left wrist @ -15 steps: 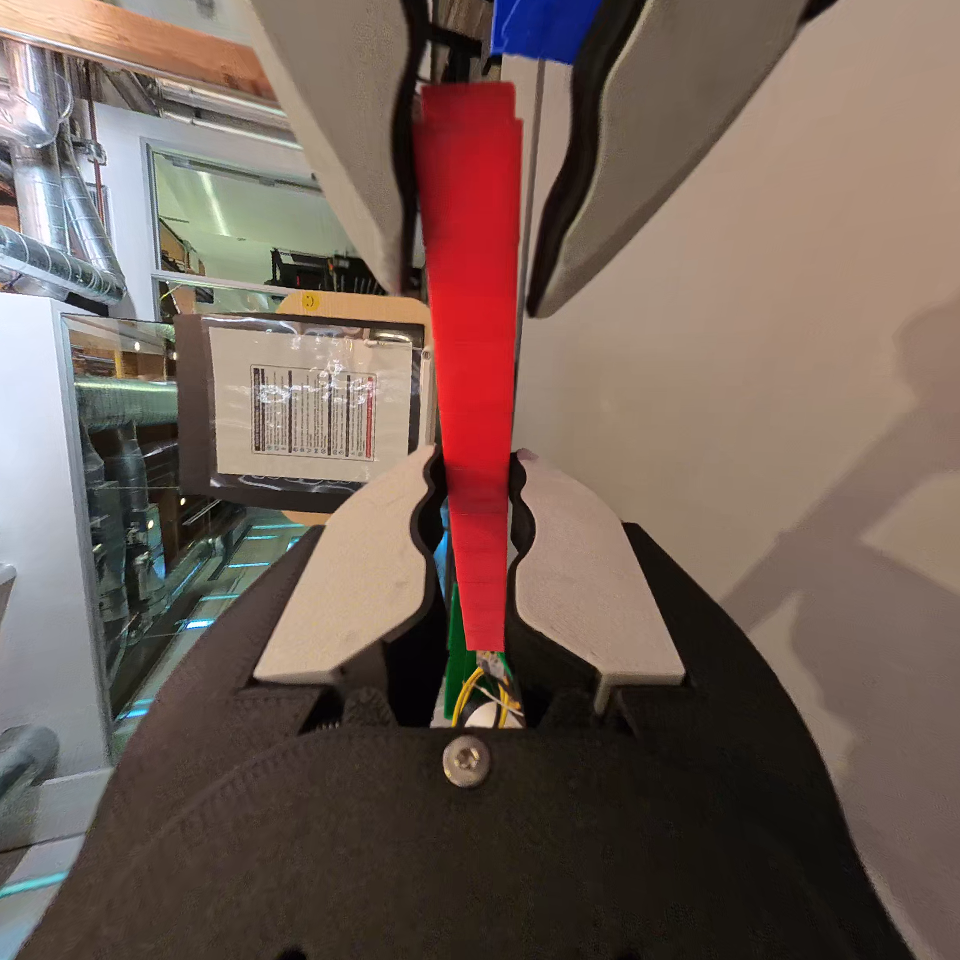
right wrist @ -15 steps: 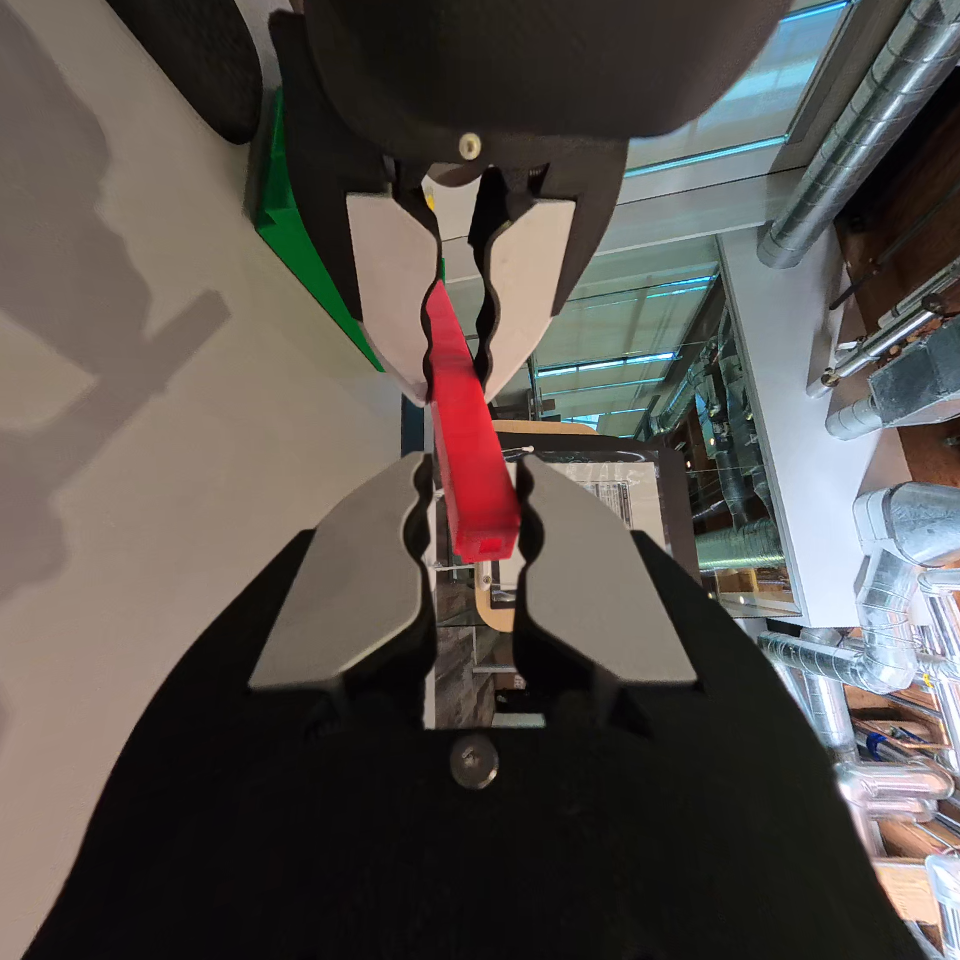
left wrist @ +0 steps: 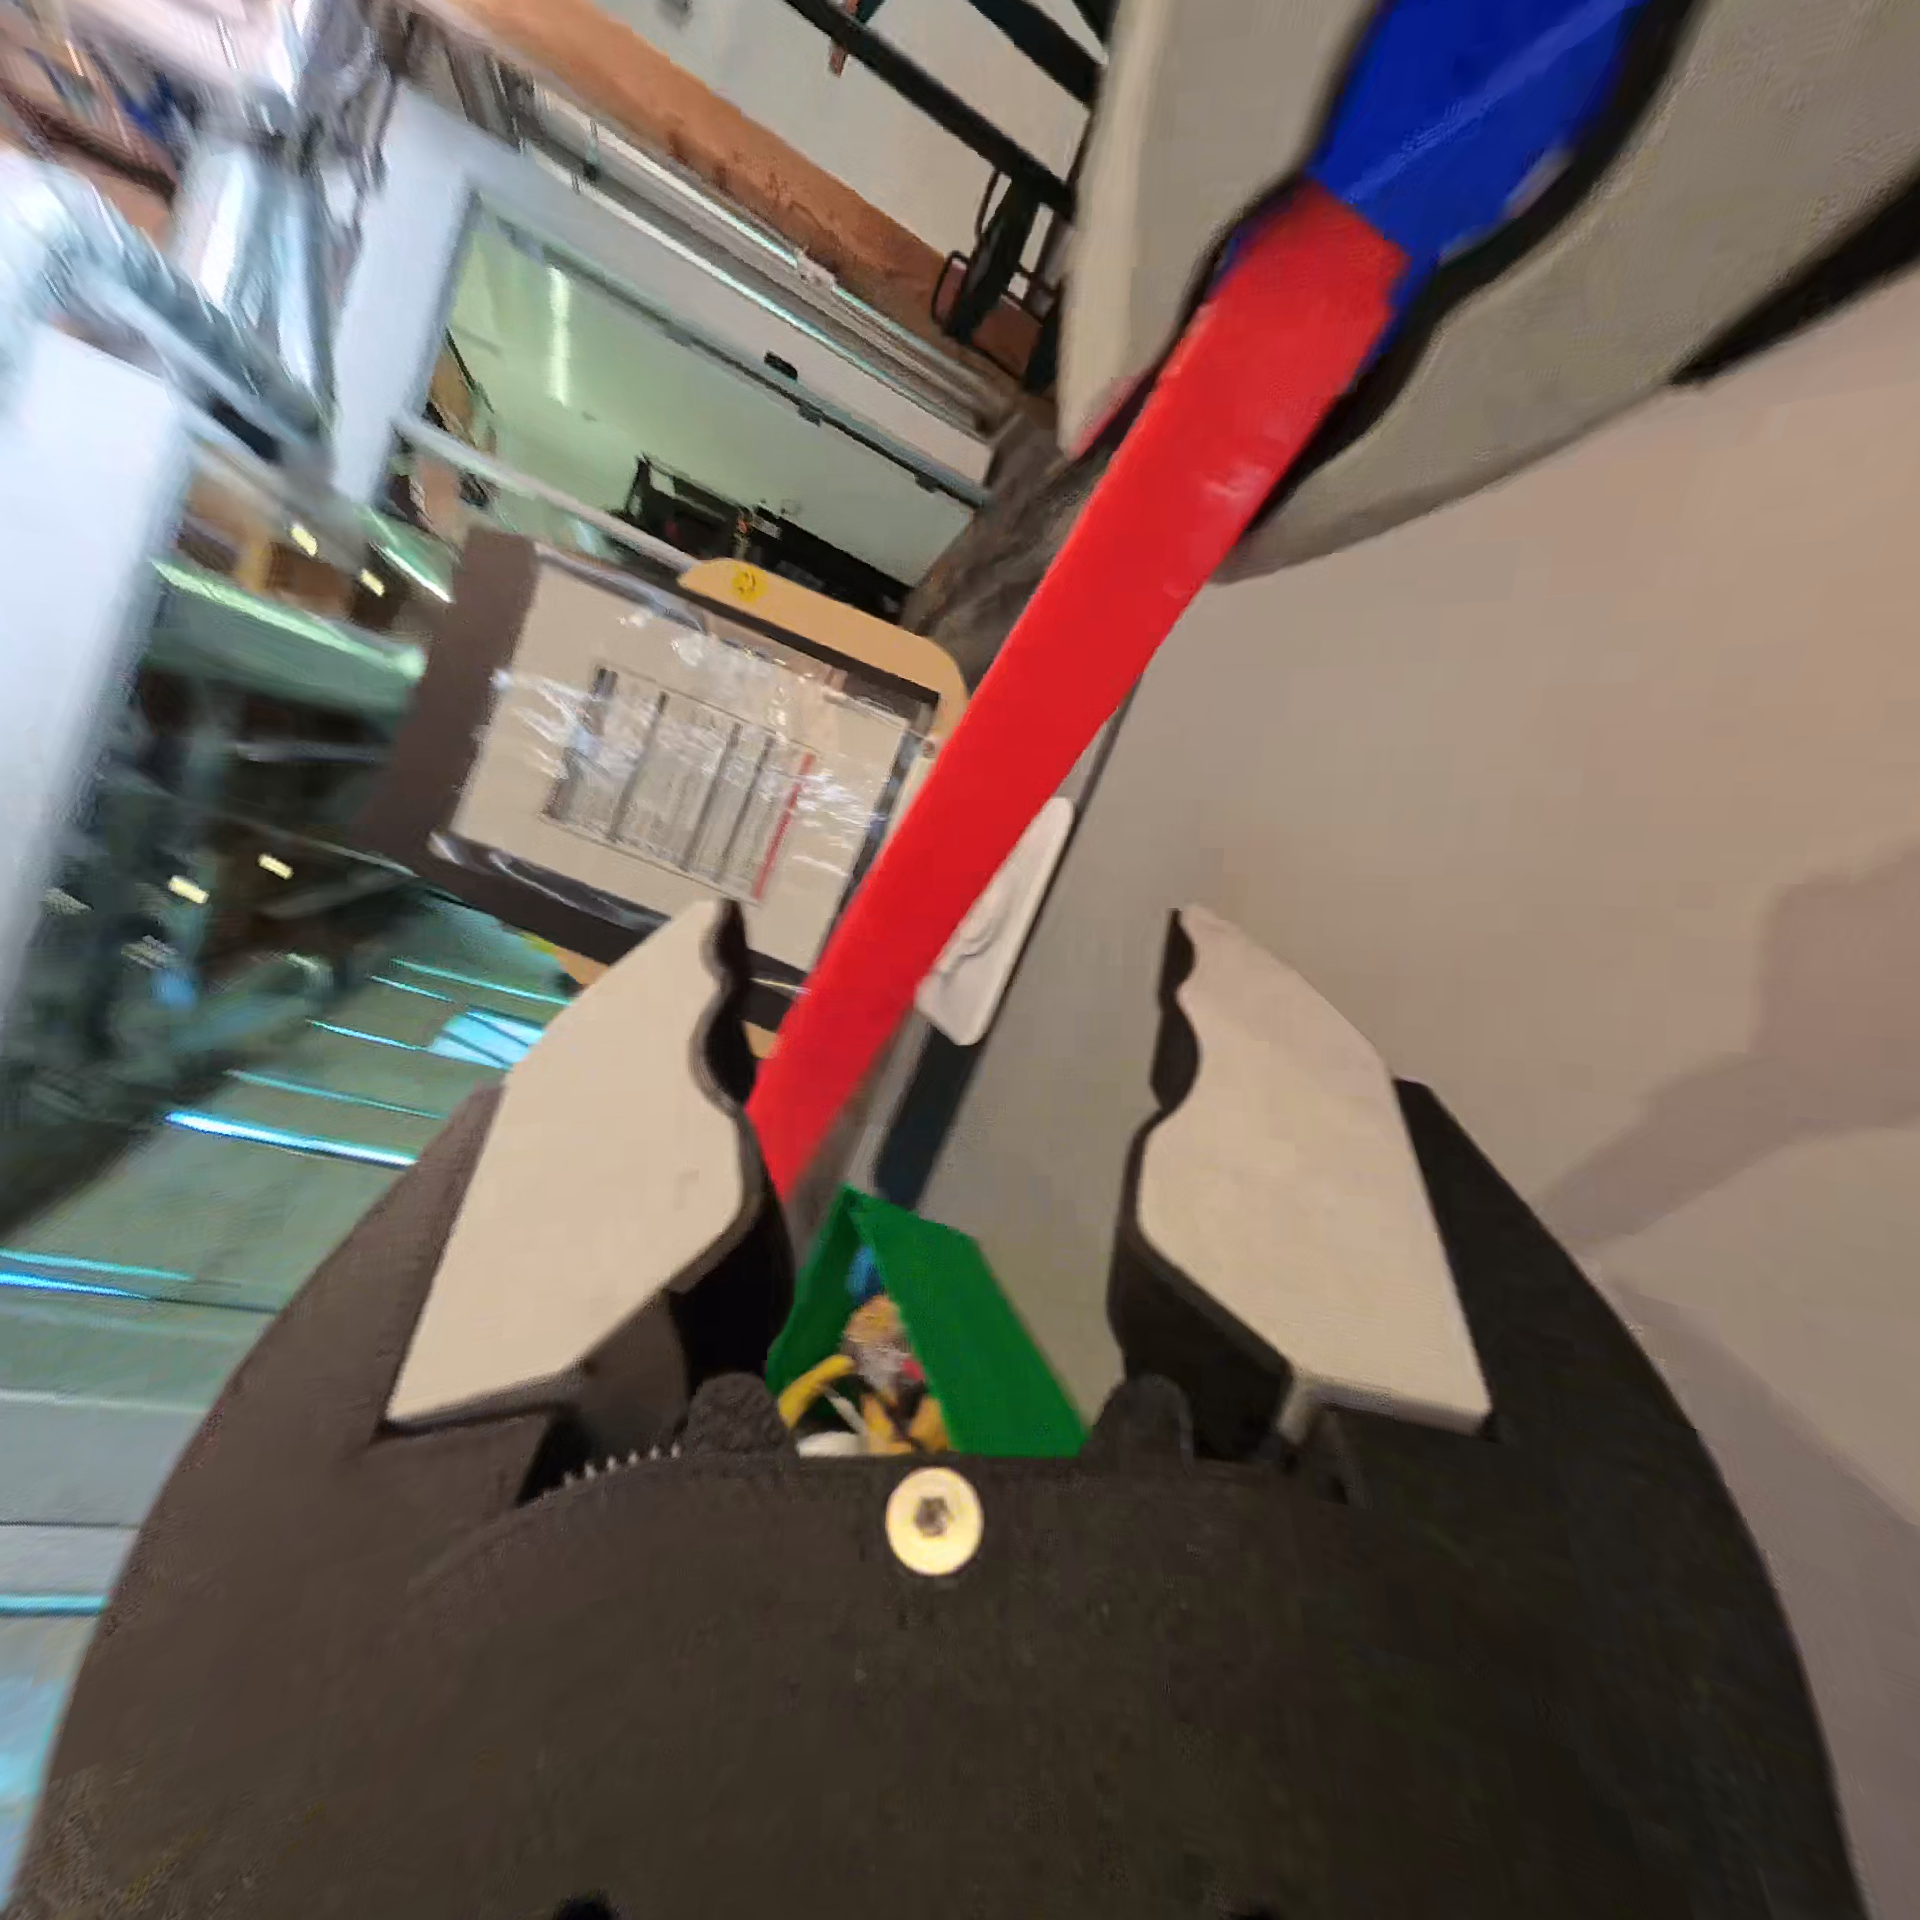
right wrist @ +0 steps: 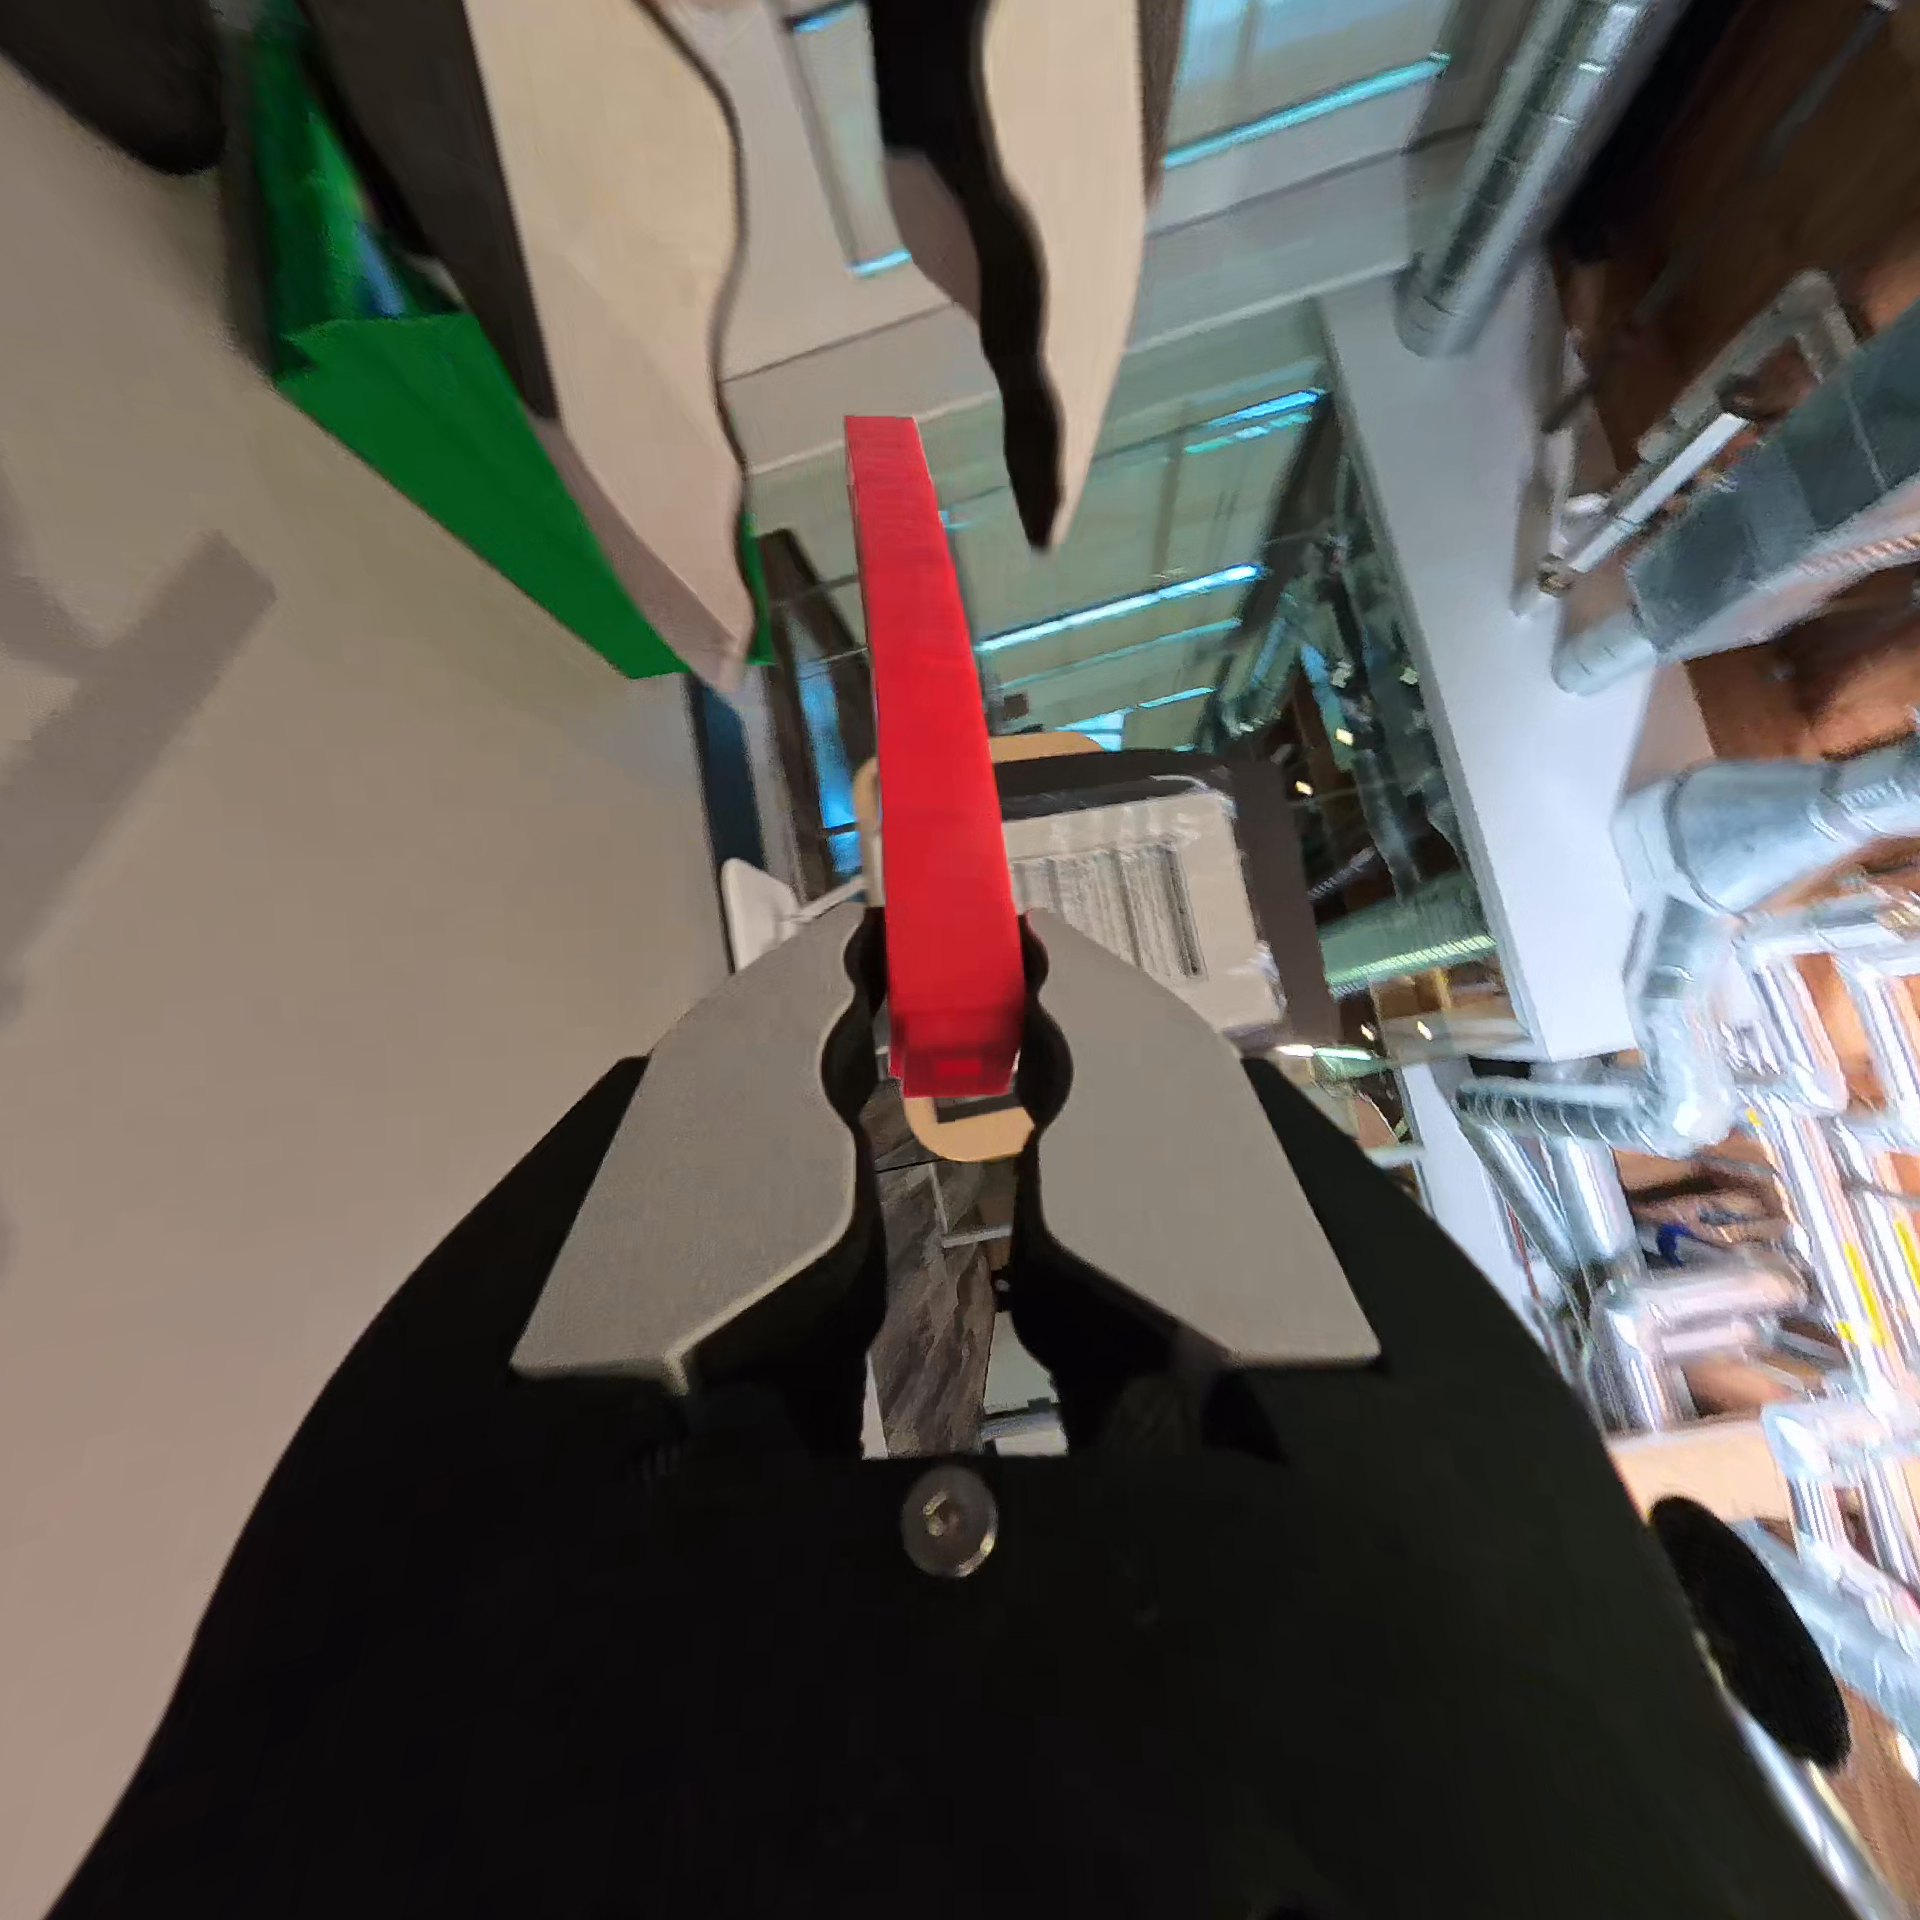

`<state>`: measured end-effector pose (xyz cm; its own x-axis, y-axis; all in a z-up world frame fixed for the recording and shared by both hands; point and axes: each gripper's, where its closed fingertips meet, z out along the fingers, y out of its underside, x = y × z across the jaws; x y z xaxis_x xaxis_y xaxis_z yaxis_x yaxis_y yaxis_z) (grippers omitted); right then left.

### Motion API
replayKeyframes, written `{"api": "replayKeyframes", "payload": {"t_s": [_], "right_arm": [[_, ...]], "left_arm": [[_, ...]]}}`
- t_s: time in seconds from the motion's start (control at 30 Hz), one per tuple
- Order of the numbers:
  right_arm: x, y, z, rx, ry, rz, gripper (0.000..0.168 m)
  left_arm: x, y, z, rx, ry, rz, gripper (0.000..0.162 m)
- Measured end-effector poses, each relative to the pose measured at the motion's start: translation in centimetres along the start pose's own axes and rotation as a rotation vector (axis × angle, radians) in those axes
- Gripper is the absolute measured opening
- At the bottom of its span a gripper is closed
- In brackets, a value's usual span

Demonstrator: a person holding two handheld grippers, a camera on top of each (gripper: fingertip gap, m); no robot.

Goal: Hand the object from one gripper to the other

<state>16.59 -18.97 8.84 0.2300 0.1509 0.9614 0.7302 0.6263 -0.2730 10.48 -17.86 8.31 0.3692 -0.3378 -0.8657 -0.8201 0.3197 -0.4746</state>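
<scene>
Right gripper (right wrist: 951, 977) is clamped on the near end of the red bar (right wrist: 930, 748), jaws nearly closed around it. Left gripper (left wrist: 951, 1049) has its jaws spread wide and grips nothing, though the bar's far end sits between them, close against one finger (left wrist: 613, 1132). So the bar is carried by the right side alone, cantilevered out.

Risk, as I see it: the grip is at the very tip, so the bar could pivot or slip. Pulling apart at an angle could snag it on that finger.

No containers clearly visible. Both views are motion-blurred.
</scene>
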Motion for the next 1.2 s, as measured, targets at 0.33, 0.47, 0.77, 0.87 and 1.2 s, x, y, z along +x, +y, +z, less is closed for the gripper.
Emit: {"api": "replayKeyframes", "payload": {"t_s": [0.33,0.47,0.77,0.87,1.2], "right_arm": [[5.4,0.4,-4.7,0.221,0.598,0.451,0.023],[4.7,-1.2,-5.5,0.303,0.707,0.506,0.023],[2.5,-2.1,-4.1,0.352,0.648,0.61,0.023],[0.6,-1.3,-2.9,0.344,0.502,0.647,0.043],[2.8,-2.4,-1.3,0.429,0.097,1.075,0.048]], "left_arm": [[-1.8,-6.6,-4.2,0.612,0.476,-1.201,0.069],[-0.1,-9.7,-2.8,0.711,0.645,-1.292,0.069],[1.0,-11.8,-1.6,0.737,0.609,-1.105,0.023],[0.7,-9.0,-0.6,0.575,0.478,-0.949,0.022],[-1.1,-0.8,0.4,0.156,0.103,-0.589,0.023]]}}
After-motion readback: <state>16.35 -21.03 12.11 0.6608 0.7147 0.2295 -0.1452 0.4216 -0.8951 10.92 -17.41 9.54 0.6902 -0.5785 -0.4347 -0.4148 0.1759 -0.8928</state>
